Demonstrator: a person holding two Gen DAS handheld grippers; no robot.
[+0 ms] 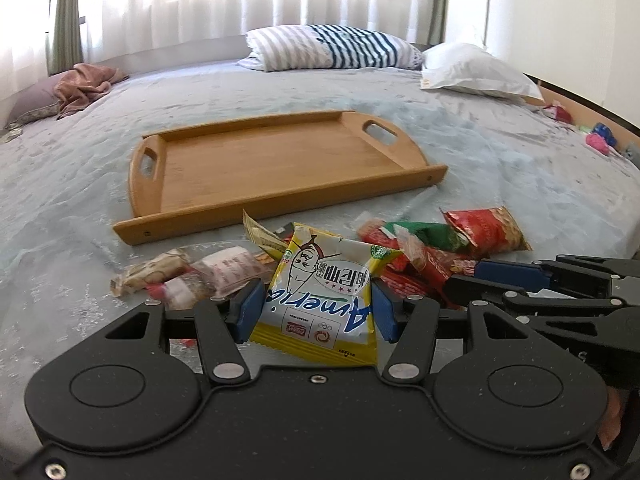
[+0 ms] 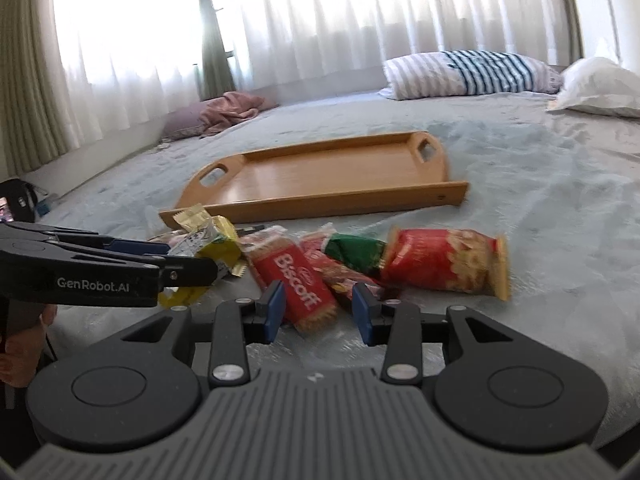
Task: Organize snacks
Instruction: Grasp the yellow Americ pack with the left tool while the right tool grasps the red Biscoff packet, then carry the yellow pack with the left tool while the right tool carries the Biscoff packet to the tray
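While the left gripper [image 1: 318, 300] has its blue pads pressed on both sides of a yellow-and-white snack packet with a cartoon face and blue lettering [image 1: 320, 296], the packet stands upright between them, its lower edge near the gripper's body. From the right wrist view that same packet sits at about nine o'clock, crumpled at the tip of the left tool.

The right gripper [image 2: 318, 312] has its jaws apart — a red Biscoff biscuit packet [image 2: 300, 280] lies on the bedspread between them, close to the left pad, and the pads do not visibly press on it. At about two o'clock from it lies a red crinkled snack bag with a golden pattern [image 2: 448, 264], with a green wrapper [image 2: 356, 254] wedged just beside its left end.

In the left wrist view, pale transparent-wrapped pastry packets [image 1: 188, 272] lie at ten o'clock from the held packet. Beyond the pile, at twelve o'clock, a light wooden tray with cut-out handles [image 1: 280, 208] rests on the grey bedspread [image 1: 500, 168] — nothing lies in it. A striped pillow [image 1: 332, 46] and a white pillow [image 1: 472, 68] sit far back.
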